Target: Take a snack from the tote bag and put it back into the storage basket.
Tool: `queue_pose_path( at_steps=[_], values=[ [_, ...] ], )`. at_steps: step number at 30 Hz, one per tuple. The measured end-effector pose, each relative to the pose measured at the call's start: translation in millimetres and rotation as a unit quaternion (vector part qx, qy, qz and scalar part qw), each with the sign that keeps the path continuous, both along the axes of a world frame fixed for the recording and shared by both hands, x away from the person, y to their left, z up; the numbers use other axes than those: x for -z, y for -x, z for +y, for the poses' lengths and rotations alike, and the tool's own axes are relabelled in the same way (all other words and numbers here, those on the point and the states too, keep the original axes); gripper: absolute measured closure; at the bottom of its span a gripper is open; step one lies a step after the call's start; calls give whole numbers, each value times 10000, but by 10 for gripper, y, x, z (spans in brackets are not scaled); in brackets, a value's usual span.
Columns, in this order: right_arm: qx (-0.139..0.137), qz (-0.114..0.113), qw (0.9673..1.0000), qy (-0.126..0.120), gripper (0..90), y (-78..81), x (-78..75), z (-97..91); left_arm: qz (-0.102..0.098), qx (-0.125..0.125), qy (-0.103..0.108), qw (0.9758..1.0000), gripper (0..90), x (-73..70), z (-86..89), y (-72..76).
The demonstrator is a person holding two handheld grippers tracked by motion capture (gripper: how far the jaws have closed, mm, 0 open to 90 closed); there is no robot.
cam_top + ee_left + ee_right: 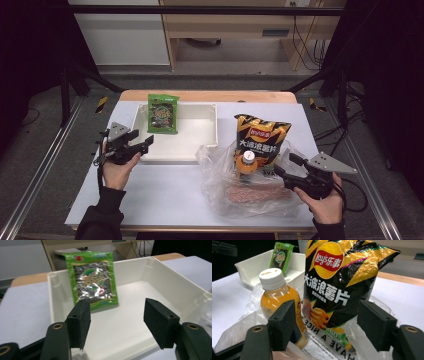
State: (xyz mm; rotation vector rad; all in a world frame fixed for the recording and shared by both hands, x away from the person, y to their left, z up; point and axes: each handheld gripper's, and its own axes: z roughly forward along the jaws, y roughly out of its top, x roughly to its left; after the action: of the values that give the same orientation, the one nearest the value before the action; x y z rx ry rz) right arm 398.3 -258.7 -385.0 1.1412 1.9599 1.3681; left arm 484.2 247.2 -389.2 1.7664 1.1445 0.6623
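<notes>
With our right gripper (329,325) aimed at the chip bag (342,282), its fingers partly open and holding nothing, we risk nudging the juice bottle (278,300) just beside the bag and tipping it, or pinching the loose plastic bag (225,175) under both. Our left gripper (116,320), fingers apart and empty, sits at the near edge of the white tray (175,277), which holds one green snack packet (92,280) propped against its far wall.

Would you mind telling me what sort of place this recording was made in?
Probably a lab or office workroom set up for recording: a white-topped table inside a dark metal frame, a wooden desk with trailing cables behind, and snacks laid out as test items.
</notes>
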Motion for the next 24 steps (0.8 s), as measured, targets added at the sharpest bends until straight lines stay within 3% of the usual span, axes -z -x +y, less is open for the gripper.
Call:
queue_pose_path(
  at_steps=[2, 6, 11, 17, 24],
  values=[
    [-29, -17, 10000, -3, 345, 1, -2, 0, 11, 85, -90, 9999, 365, 8, -55, 41],
    [-23, -93, 9999, -46, 334, -12, -19, -5, -63, 227, -47, 9997, 348, -2, -143, 138],
    [145, -159, 9997, -138, 258, -72, -75, -39, -191, 406, 28, 9990, 315, -14, -221, 263],
    [411, -199, 9985, -306, 204, -217, -107, -85, -271, 478, 24, 9985, 296, 10, -260, 365],
    [587, -157, 9977, -288, 167, -411, -112, -73, -216, 544, -84, 9983, 284, 102, -342, 397]
  ],
)
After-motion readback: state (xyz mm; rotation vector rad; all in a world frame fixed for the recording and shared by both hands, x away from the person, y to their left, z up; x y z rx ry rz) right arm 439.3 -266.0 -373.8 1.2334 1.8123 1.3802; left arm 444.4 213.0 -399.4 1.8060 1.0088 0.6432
